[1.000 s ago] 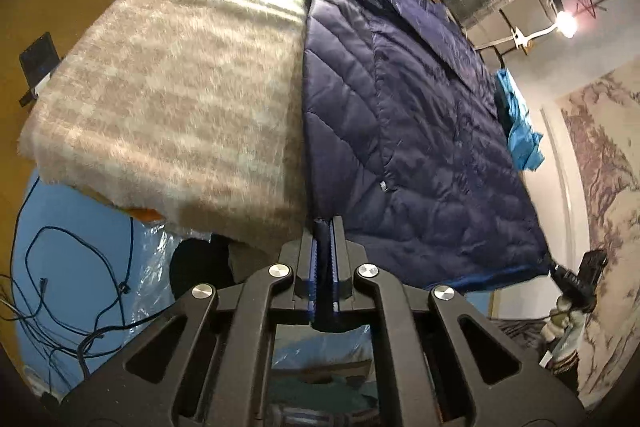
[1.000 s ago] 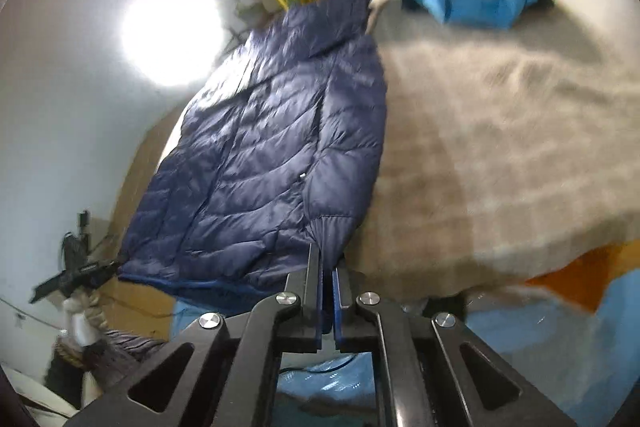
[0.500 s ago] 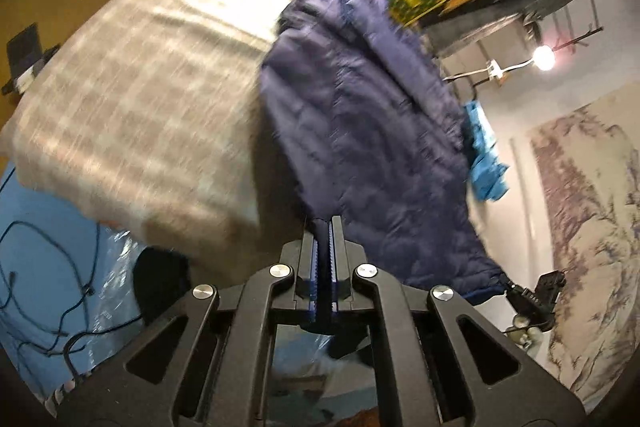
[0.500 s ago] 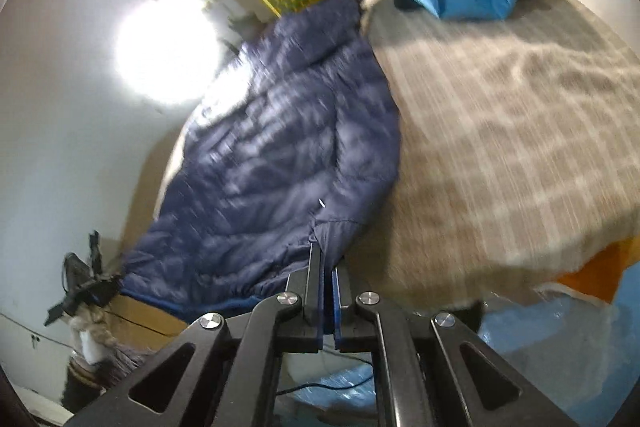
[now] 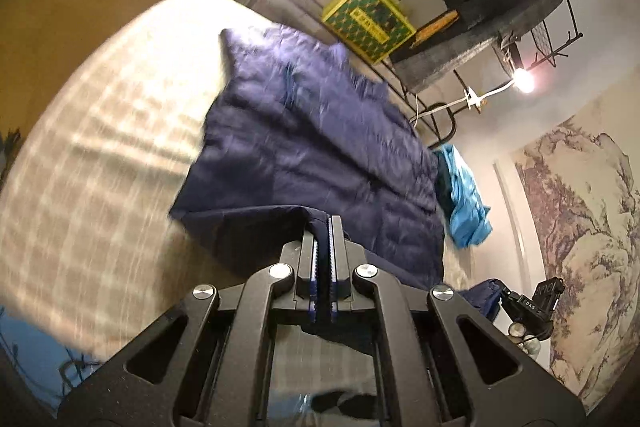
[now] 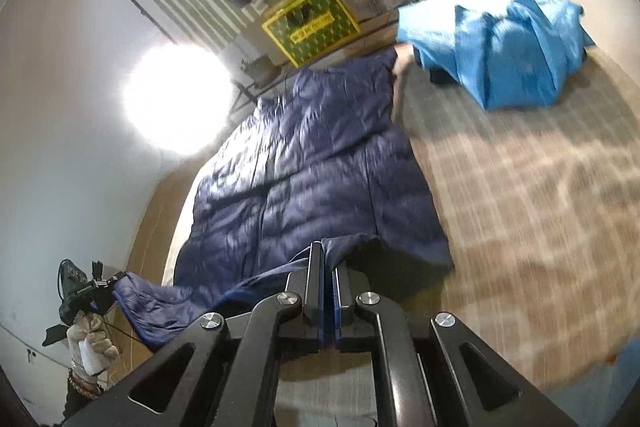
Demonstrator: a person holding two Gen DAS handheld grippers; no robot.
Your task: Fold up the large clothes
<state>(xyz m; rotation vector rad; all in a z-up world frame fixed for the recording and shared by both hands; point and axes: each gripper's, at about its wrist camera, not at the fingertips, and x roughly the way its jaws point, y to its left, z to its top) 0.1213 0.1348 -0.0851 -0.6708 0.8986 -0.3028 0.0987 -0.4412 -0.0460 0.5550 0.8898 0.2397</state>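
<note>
Visibly blurred, navy quilted jacket (image 5: pixel 312 147) drapes, hem lifted.

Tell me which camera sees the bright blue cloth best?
The right wrist view. There the bright blue cloth is big and nearly whole, heaped on the far end of the plaid blanket. The left wrist view shows only a small strip beyond the navy jacket.

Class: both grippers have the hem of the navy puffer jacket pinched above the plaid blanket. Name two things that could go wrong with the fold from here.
1. Each gripper, left gripper and right gripper, pinches only a thin edge of the slick navy jacket; it might slip out mid-fold.
2. The blue garment lies near the jacket's far end; the folded hem could land against it.
</note>
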